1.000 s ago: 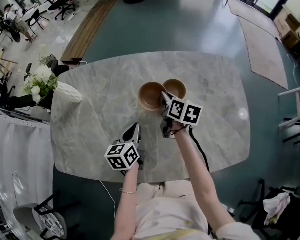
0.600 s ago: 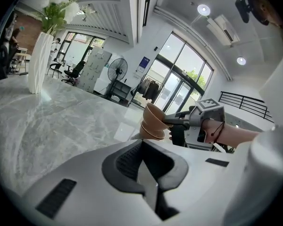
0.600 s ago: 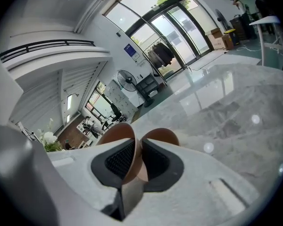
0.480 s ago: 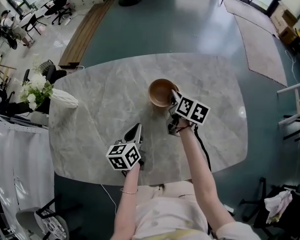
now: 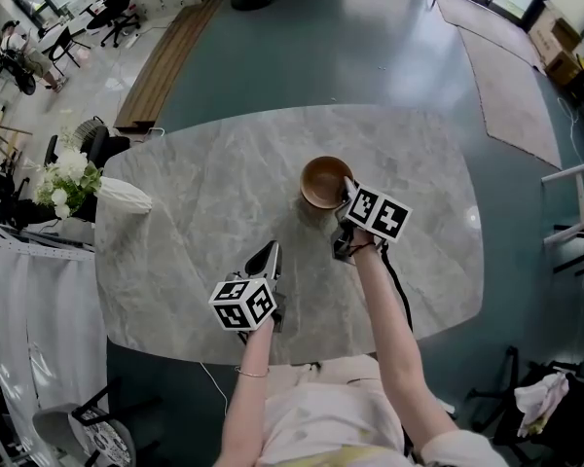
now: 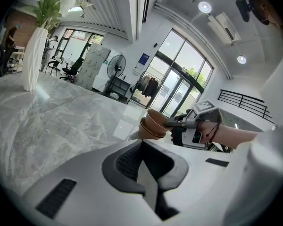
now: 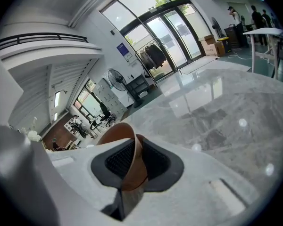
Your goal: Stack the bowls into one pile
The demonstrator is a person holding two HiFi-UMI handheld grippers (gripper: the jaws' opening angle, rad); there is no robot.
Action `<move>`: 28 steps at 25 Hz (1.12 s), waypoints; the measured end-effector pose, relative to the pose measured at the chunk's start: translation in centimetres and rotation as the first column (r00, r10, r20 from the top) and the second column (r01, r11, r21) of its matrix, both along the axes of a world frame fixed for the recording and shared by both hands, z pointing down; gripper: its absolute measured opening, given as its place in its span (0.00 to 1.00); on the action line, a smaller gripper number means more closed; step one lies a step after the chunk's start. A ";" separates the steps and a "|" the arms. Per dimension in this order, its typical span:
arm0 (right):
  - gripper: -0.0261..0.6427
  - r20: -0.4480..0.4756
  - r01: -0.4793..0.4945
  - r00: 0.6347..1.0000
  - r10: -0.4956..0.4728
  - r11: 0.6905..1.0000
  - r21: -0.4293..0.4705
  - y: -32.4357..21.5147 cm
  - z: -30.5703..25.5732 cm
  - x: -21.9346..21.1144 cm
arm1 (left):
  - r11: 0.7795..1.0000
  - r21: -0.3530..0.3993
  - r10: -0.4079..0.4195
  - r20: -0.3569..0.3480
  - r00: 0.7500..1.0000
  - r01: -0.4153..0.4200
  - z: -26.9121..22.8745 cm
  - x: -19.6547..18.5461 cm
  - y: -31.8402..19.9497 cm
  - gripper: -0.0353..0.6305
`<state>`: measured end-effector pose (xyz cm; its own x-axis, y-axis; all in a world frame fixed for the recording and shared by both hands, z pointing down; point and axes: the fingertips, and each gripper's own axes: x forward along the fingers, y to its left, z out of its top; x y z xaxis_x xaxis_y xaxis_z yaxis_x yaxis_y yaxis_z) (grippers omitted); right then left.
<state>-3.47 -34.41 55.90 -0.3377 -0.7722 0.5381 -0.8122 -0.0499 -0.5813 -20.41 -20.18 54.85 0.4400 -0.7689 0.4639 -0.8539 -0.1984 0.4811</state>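
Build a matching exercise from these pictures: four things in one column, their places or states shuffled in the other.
1. right gripper
2. left gripper
3. vase
4. lower bowl

A. by the table edge at the head view's left, holding white flowers
B. jaws together, nothing between them
C. nested under the upper bowl
D. jaws clamped on the upper bowl's rim

Pairs: 1-D, 2-B, 3-A, 4-C
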 end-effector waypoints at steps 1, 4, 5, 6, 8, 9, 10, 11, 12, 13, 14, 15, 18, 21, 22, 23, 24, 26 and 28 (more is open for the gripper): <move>0.11 -0.012 0.004 1.000 -0.004 1.000 -0.003 -0.1 0.2 0.0 | 1.000 -0.007 0.004 0.003 1.000 -0.004 0.3 0.1 0.0 0.05; 0.11 -0.045 0.014 0.999 -0.014 1.000 -0.007 -0.2 0.6 0.1 | 0.999 -0.030 0.014 0.009 1.000 -0.014 0.9 0.3 0.1 0.05; 0.11 -0.057 0.019 0.998 -0.019 1.000 -0.006 -0.2 0.7 0.1 | 0.999 -0.035 0.016 0.008 1.000 -0.016 1.1 0.4 0.1 0.05; 0.11 -0.071 0.025 0.997 -0.025 1.000 -0.006 -0.3 0.7 0.0 | 0.999 -0.039 0.017 0.008 1.000 -0.017 1.2 0.5 0.1 0.05; 0.11 -0.097 0.035 0.995 -0.036 0.999 -0.008 -0.3 0.8 0.0 | 0.999 -0.043 0.018 0.009 1.000 -0.018 1.3 0.5 0.1 0.05; 0.11 -0.108 0.041 0.993 -0.042 0.999 -0.008 -0.4 0.9 0.0 | 0.999 -0.045 0.018 0.010 1.000 -0.017 1.3 0.5 0.1 0.05; 0.11 -0.115 0.051 0.992 -0.052 0.999 -0.007 -0.4 0.9 -0.1 | 0.999 -0.047 0.017 0.010 1.000 -0.017 1.4 0.6 0.1 0.05; 0.11 -0.119 0.064 0.991 -0.064 0.998 -0.005 -0.4 0.9 -0.2 | 0.999 -0.048 0.016 0.010 1.000 -0.016 1.4 0.6 0.1 0.05; 0.11 -0.123 0.079 0.989 -0.078 0.997 -0.001 -0.5 0.9 -0.4 | 0.999 -0.049 0.015 0.010 1.000 -0.014 1.5 0.6 0.1 0.05; 0.11 -0.131 0.095 0.987 -0.094 0.995 0.005 -0.5 0.8 -0.7 | 0.999 -0.050 0.013 0.010 1.000 -0.012 1.5 0.6 0.1 0.05; 0.12 -0.146 0.112 0.983 -0.109 0.994 0.014 -0.6 0.7 -0.9 | 0.999 -0.050 0.011 0.010 1.000 -0.011 1.5 0.5 0.2 0.05; 0.12 -0.166 0.128 0.979 -0.122 0.992 0.021 -0.6 0.6 -1.0 | 0.999 -0.051 0.010 0.011 1.000 -0.010 1.5 0.5 0.2 0.05; 0.14 -0.206 0.163 0.967 -0.151 0.986 0.041 -0.7 0.2 -1.4 | 0.998 -0.056 0.010 0.014 1.000 -0.009 1.5 0.6 0.5 0.05; 0.15 -0.250 0.182 0.954 -0.166 0.983 0.039 -0.7 0.2 -1.5 | 0.998 -0.055 0.006 0.016 1.000 -0.006 1.5 0.5 0.5 0.05; 0.16 -0.266 0.192 0.948 -0.177 0.981 0.034 -0.6 0.3 -1.6 | 0.999 -0.055 0.005 0.017 1.000 -0.005 1.5 0.5 0.5 0.05; 0.17 -0.277 0.204 0.942 -0.188 0.978 0.031 -0.5 0.4 -1.8 | 0.999 -0.054 0.005 0.018 1.000 -0.004 1.5 0.5 0.5 0.05; 0.20 -0.284 0.215 0.938 -0.198 0.976 0.030 -0.5 0.4 -1.9 | 0.999 -0.054 0.004 0.019 1.000 -0.003 1.5 0.5 0.5 0.05; 0.23 -0.296 0.227 0.932 -0.207 0.973 0.034 -0.3 0.3 -1.8 | 0.999 -0.054 0.003 0.021 1.000 -0.002 1.5 0.8 0.7 0.05; 0.25 -0.309 0.233 0.928 -0.209 0.972 0.041 -0.2 0.0 -1.6 | 0.999 -0.052 0.002 0.023 1.000 -0.001 1.4 1.1 0.8 0.05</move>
<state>-5.04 -34.60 55.94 -0.3363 -0.7387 0.5842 -0.9346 0.1853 -0.3037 -19.34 -19.35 56.24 0.4295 -0.7431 0.5132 -0.8648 -0.1748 0.4706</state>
